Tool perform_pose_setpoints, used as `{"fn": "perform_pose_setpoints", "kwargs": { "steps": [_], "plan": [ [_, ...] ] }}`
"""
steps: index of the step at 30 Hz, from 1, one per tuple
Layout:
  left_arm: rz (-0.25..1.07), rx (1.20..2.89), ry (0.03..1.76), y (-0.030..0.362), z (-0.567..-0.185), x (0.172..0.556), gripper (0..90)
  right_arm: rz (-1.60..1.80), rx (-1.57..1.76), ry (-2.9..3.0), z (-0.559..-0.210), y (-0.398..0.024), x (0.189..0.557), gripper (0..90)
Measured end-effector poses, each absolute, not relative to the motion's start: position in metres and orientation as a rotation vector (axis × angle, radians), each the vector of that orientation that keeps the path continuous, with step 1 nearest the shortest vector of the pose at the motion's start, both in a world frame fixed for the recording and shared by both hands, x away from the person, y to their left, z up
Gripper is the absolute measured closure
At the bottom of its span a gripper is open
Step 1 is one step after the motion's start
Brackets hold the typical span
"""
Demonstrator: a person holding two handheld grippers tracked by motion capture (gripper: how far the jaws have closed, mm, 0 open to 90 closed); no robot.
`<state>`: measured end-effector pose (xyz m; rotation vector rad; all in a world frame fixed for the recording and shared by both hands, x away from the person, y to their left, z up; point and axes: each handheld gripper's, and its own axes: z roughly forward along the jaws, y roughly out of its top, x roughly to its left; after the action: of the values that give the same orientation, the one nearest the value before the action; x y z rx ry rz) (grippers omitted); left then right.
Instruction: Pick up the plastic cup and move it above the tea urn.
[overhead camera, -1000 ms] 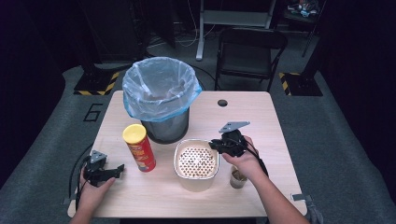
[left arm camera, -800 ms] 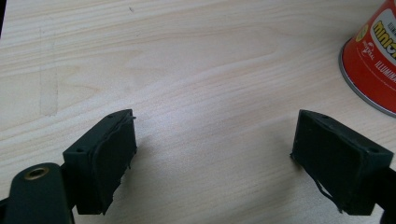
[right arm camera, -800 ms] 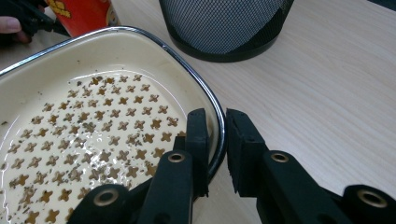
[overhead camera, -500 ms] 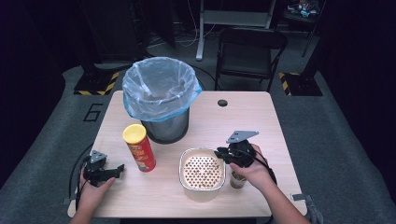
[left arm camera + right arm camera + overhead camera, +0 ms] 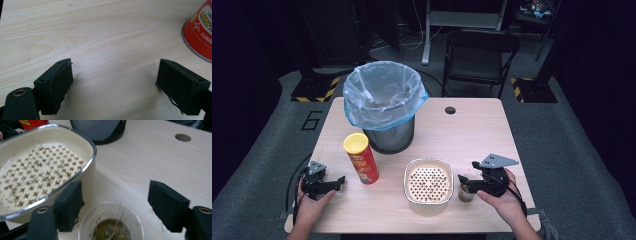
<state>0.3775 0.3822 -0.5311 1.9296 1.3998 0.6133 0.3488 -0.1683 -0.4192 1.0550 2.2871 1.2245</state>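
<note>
Wooden table (image 5: 472, 135), lined bin (image 5: 384, 102) at back, dark room.
High view: right gripper (image 5: 468, 183) over small cup (image 5: 465, 193) beside dotted bowl (image 5: 428, 186). Left gripper view: left gripper (image 5: 113, 85) spread, near red can (image 5: 200, 32). Right gripper view: jaws just opening, straddling cup's brown dregs.

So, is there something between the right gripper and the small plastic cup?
No, nothing visible. The right gripper has just opened its jaws, and the small plastic cup stands directly between them, apart from both pads. The cream bowl stands close beside the cup, behind one jaw.
</note>
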Motion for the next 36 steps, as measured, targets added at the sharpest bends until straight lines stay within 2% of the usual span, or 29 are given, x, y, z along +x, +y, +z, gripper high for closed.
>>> {"fn": "perform_pose_setpoints", "kwargs": {
  "steps": [1, 3, 12, 18, 23, 29, 36],
  "plan": [
    [0.617, 1.923, 1.398, 0.382, -0.532, 0.378, 13.2, 1.215, 1.069, 2.290, -0.422, -0.169, 0.346, 24.9],
    [0.612, 1.916, 1.404, 0.381, -0.532, 0.378, 13.2, 1.177, 1.111, 2.288, -0.432, -0.170, 0.341, 16.2],
    [0.607, 1.926, 1.406, 0.382, -0.531, 0.378, 13.2, 1.128, 1.133, 2.273, -0.453, -0.167, 0.331, 15.1],
    [0.602, 1.936, 1.402, 0.382, -0.531, 0.378, 13.2, 1.084, 1.169, 2.245, -0.473, -0.164, 0.331, 15.5],
    [0.607, 1.928, 1.401, 0.382, -0.531, 0.378, 13.2, 1.039, 1.155, 2.277, -0.482, -0.160, 0.332, 19.6],
    [0.607, 1.928, 1.400, 0.382, -0.531, 0.378, 13.2, 1.025, 1.164, 2.267, -0.484, -0.156, 0.334, 28.5],
    [0.608, 1.928, 1.400, 0.382, -0.531, 0.378, 13.2, 1.023, 1.134, 2.268, -0.480, -0.158, 0.331, 28.6]
  ]
}}
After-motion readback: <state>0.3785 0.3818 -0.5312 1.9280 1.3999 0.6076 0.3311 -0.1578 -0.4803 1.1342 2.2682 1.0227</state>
